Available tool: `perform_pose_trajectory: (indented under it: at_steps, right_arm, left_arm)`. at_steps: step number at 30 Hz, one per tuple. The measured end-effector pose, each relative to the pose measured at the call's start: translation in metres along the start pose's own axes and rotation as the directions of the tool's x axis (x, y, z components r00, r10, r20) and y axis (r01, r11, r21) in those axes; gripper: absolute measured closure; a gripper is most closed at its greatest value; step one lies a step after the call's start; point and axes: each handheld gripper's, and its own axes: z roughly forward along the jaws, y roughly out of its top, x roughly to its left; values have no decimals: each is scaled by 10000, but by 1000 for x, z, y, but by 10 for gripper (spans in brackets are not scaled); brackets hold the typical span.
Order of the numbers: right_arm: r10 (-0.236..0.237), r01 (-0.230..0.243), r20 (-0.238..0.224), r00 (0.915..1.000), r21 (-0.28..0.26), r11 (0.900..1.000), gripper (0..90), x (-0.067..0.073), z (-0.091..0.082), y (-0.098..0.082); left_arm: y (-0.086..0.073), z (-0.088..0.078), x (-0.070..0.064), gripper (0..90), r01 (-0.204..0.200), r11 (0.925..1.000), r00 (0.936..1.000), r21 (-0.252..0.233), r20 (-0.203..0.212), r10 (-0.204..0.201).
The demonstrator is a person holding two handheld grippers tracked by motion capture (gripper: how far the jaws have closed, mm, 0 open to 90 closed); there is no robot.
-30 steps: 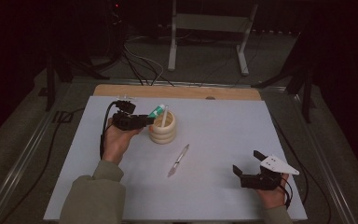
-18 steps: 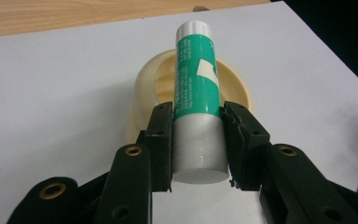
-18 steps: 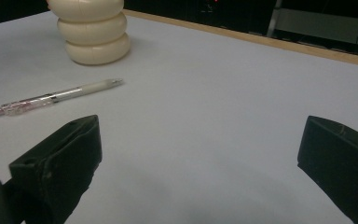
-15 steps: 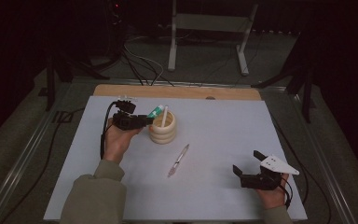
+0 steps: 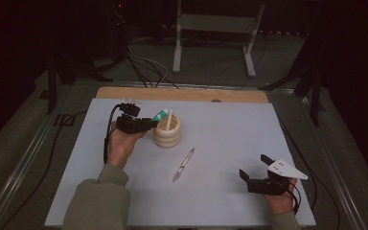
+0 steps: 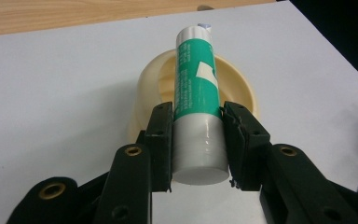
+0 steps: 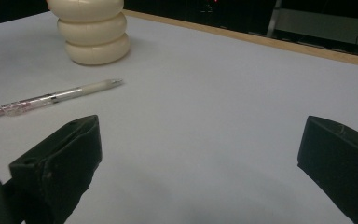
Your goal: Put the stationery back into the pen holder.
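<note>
Nearest to us, our right gripper (image 5: 259, 173) rests on the table (image 5: 230, 129) with its jaws spread wide and nothing between them, well apart from the cream ribbed cup (image 5: 167, 132) and close to the table's near right corner. Between that gripper and the cup lies one clear pen (image 5: 183, 164), flat on the sheet, its tip toward the cup; bare table surrounds it on all sides. Our left gripper (image 6: 196, 140) is clenched on the glue stick (image 6: 196, 98), a green and white tube, gripped on its white lower part; its far end reaches over the cup's mouth, tilted rather than upright. Inside the cup we see one white stick (image 5: 169, 117) leaning out over the rim. Beyond the cup runs open table up to the wooden strip (image 5: 182, 94) along the far edge. We count one cup, one pen, one glue stick, one white stick, two grippers
</note>
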Motion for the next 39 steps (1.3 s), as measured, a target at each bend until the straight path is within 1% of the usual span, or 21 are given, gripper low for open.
perform_pose_trajectory:
  at_steps: [7, 19, 24, 33, 39]
  right_arm:
    - [-21, 21, 6, 10000, -3, 10000, 0, 0, 0, 0]
    - [-14, 14, 2, 10000, -3, 10000, 0, 0, 0, 0]
    - [-7, 7, -4, 10000, -1, 10000, 0, 0, 0, 0]
    - [-36, 36, -18, 10000, 12, 10000, 0, 0, 0, 0]
    - [-22, 22, -31, 10000, 19, 10000, 0, 0, 1, 0]
  left_arm:
    - [0, -1, 0, 656, 2, 10000, 10000, -3, -58, -2]
    - [0, 4, -1, 655, 8, 10000, 9999, 83, -145, -7]
    - [1, 5, -1, 655, 42, 9999, 9997, 104, -244, -39]
    - [1, 7, -1, 654, 98, 9999, 9998, 101, -161, -96]
    - [1, 9, -1, 653, 121, 9997, 9998, 209, -168, -117]
